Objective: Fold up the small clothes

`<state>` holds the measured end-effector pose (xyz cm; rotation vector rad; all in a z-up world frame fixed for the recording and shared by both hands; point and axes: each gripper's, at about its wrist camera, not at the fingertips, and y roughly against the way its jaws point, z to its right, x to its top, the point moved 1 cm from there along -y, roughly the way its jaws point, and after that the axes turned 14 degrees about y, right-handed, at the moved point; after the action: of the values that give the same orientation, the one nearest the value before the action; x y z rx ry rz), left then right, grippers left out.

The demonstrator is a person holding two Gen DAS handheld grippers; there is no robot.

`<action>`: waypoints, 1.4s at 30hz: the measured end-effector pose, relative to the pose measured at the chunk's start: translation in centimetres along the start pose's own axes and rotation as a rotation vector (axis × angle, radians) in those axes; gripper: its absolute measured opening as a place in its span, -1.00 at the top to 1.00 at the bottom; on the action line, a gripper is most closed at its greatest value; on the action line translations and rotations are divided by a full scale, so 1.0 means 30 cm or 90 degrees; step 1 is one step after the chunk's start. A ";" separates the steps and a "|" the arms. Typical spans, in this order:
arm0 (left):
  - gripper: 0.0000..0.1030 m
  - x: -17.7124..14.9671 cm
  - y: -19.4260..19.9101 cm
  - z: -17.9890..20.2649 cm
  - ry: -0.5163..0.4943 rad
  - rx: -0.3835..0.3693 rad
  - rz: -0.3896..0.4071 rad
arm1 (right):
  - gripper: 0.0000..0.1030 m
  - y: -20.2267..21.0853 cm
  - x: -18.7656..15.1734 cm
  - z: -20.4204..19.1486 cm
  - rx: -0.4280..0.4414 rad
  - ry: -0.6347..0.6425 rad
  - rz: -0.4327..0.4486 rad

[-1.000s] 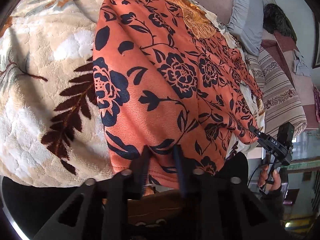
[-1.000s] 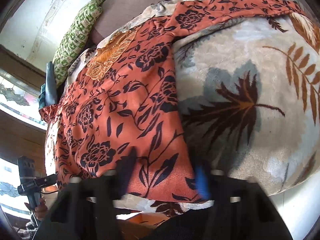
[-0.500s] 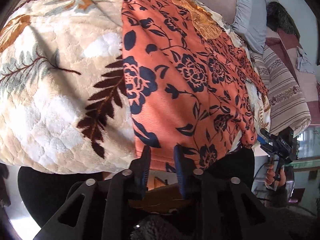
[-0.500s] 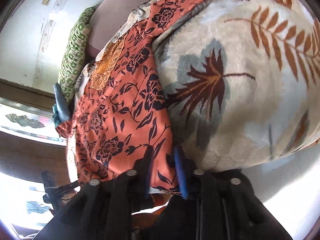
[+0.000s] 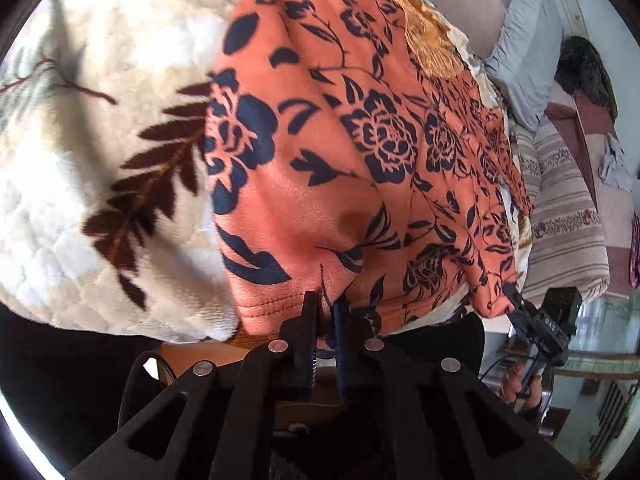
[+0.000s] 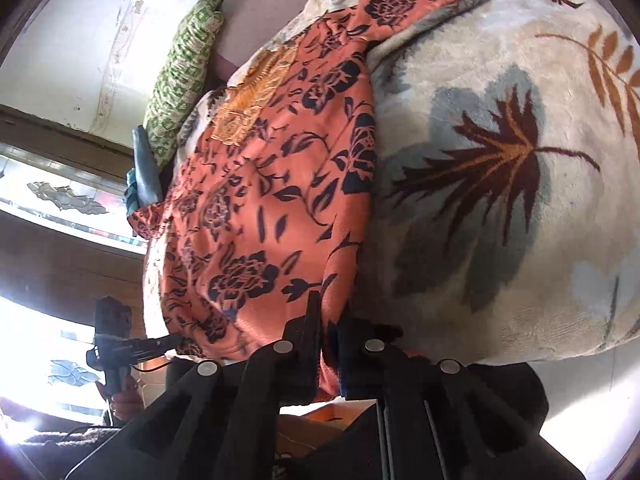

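Observation:
An orange garment with dark blue flowers (image 5: 360, 152) lies spread on a cream leaf-patterned blanket (image 5: 100, 140); it also shows in the right wrist view (image 6: 272, 208). My left gripper (image 5: 326, 304) is shut on the garment's near hem, which puckers between the fingers. My right gripper (image 6: 330, 312) is shut on the hem at the garment's other near corner. Each gripper shows in the other's view, pinching the hem: the right one in the left wrist view (image 5: 536, 324), the left one in the right wrist view (image 6: 132, 348).
The blanket (image 6: 500, 160) covers a bed. A green patterned pillow (image 6: 184, 60) and a grey pillow (image 5: 524, 40) lie at the far end. A striped cover (image 5: 560, 216) lies to the right. A window (image 6: 40, 320) is bright at the left.
Both grippers have closed on the garment's near hem. The hem now puckers between the fingers and the fabric is drawn slightly toward me.

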<state>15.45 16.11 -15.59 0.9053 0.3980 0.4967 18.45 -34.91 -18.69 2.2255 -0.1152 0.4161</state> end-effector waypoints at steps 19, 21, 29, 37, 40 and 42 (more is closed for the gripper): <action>-0.02 0.150 0.100 -0.108 -0.041 0.108 0.092 | 0.17 0.064 0.080 0.064 -0.114 -0.044 0.015; -0.02 0.154 0.070 -0.093 -0.027 0.078 0.067 | 0.17 0.048 0.120 0.032 -0.084 -0.057 0.022; -0.01 -0.099 0.006 -0.031 -0.194 0.222 0.024 | 0.09 -0.155 0.130 -0.305 -0.053 0.136 -0.081; -0.01 -0.104 -0.140 0.094 -0.282 0.243 0.117 | 0.09 -0.316 0.077 -0.470 -0.032 0.195 -0.157; 0.02 -0.150 -0.180 0.122 -0.291 0.232 0.133 | 0.09 -0.336 0.048 -0.508 -0.016 0.196 -0.169; 0.02 -0.179 -0.156 0.124 -0.318 0.223 0.144 | 0.09 -0.336 0.036 -0.508 -0.017 0.186 -0.174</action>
<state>14.14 8.25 -16.70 1.3807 -0.0803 0.3929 17.78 -16.71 -16.83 2.0914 0.3325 0.5771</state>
